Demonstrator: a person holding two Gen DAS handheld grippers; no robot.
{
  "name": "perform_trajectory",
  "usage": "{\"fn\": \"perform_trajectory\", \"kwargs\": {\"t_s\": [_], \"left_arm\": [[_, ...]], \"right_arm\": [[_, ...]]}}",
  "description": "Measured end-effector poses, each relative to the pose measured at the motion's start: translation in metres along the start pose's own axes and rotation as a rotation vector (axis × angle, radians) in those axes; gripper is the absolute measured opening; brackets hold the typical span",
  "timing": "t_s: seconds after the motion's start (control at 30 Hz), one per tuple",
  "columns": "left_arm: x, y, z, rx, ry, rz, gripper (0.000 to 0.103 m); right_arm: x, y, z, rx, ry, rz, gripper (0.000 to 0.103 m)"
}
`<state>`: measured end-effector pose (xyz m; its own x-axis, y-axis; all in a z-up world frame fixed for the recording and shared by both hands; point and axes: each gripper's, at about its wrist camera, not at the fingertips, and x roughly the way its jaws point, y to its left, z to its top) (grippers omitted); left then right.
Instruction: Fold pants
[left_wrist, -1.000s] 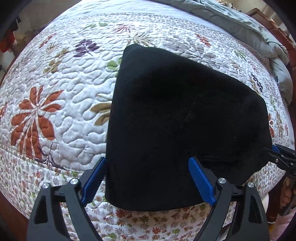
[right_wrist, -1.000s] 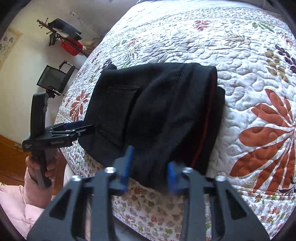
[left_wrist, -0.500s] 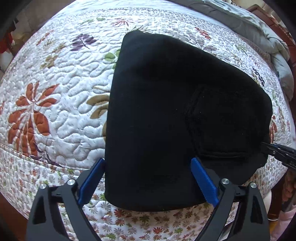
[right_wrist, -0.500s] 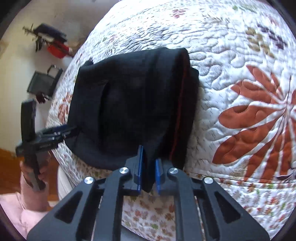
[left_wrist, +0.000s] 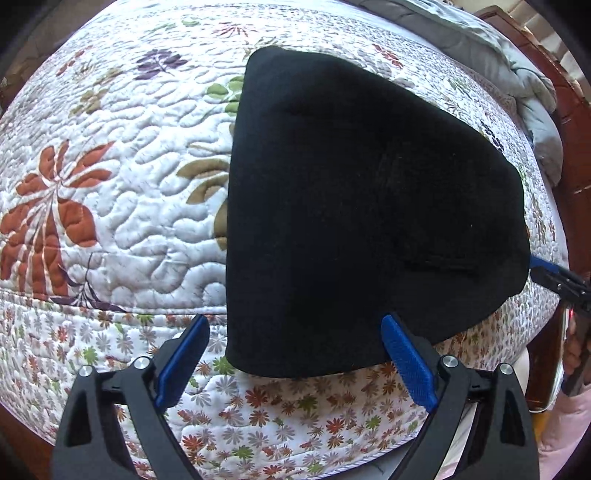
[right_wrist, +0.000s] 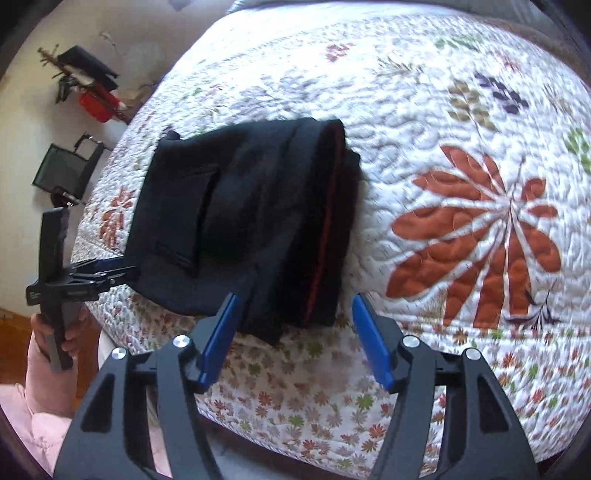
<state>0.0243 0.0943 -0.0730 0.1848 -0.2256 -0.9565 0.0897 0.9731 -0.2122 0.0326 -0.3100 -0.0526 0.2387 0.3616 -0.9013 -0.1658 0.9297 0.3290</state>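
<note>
- The pants (left_wrist: 362, 221) lie folded into a thick black bundle on the flowered quilt (left_wrist: 122, 206), close to the bed's near edge, with their lower end hanging just over the rounded border.
- In the left wrist view the bundle fills the middle and right of the frame. Its long axis runs from the bottom centre up toward the top, a little tilted.
- The left gripper (left_wrist: 295, 363) stands with its blue pads wide apart. The bundle's near edge sits between them and partly over the right pad, but nothing is pinched.
- In the right wrist view the pants (right_wrist: 251, 221) sit left of centre, with a red seam line running down the right side of the bundle.
- The right gripper (right_wrist: 291, 339) is opening. The lower right corner of the bundle lies between the pads, near the left one, and no pad presses on it.
- In that same view the left gripper (right_wrist: 122, 269) appears at the left edge, touching the bundle's left side, held by a hand (right_wrist: 55, 332) in a pink sleeve.
- Judgement: the fold looks nearly finished. Both tools sit at the bundle's near end, one at each corner, so either could reach it for a final tidy or to carry it.
</note>
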Motion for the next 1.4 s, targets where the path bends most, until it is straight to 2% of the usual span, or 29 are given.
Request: {"fn": "perform_trajectory", "kwargs": {"t_s": [0.1, 0.17, 0.27, 0.43, 0.53, 0.7, 0.8, 0.87, 0.97, 1.07, 1.23, 1.4], "left_arm": [[0.004, 0.004, 0.007, -0.026, -0.009, 0.003, 0.094], [0.01, 0.003, 0.018, -0.027, -0.001, -0.005, 0.094], [0.015, 0.003, 0.026, -0.002, 0.017, -0.042, 0.094], [0.025, 0.006, 0.033, -0.001, 0.038, -0.085, 0.097], [0.021, 0.006, 0.028, 0.007, 0.031, -0.117, 0.093], [0.017, 0.011, 0.022, 0.024, 0.014, -0.121, 0.087], [0.015, 0.01, 0.02, 0.012, -0.002, -0.115, 0.076], [0.008, 0.005, 0.016, 0.012, -0.012, -0.114, 0.057], [-0.001, 0.001, 0.016, 0.041, -0.03, -0.091, 0.044], [-0.011, -0.003, 0.012, 0.04, -0.058, -0.079, 0.035], [-0.035, -0.015, 0.009, 0.027, -0.123, -0.112, 0.032], [-0.056, -0.032, 0.015, 0.028, -0.177, -0.18, 0.031]], "right_arm": [[0.011, -0.002, 0.001, 0.044, 0.021, 0.009, 0.066], [0.02, -0.001, 0.006, 0.05, 0.033, 0.007, 0.072], [0.032, -0.001, 0.012, 0.051, 0.062, 0.001, 0.075], [0.057, -0.008, 0.018, 0.066, 0.117, 0.049, 0.076], [0.067, -0.015, 0.019, 0.091, 0.13, 0.115, 0.08], [0.075, -0.01, 0.023, 0.046, 0.142, 0.138, 0.081], [0.072, -0.001, 0.025, 0.025, 0.137, 0.125, 0.07], [0.067, 0.001, 0.024, 0.02, 0.119, 0.126, 0.056], [0.056, 0.007, 0.02, 0.003, 0.086, 0.128, 0.044], [0.044, 0.016, 0.017, -0.013, 0.053, 0.125, 0.038], [0.017, 0.027, 0.017, -0.041, -0.002, 0.138, 0.034], [-0.019, 0.037, 0.023, -0.092, -0.075, 0.106, 0.033]]}}
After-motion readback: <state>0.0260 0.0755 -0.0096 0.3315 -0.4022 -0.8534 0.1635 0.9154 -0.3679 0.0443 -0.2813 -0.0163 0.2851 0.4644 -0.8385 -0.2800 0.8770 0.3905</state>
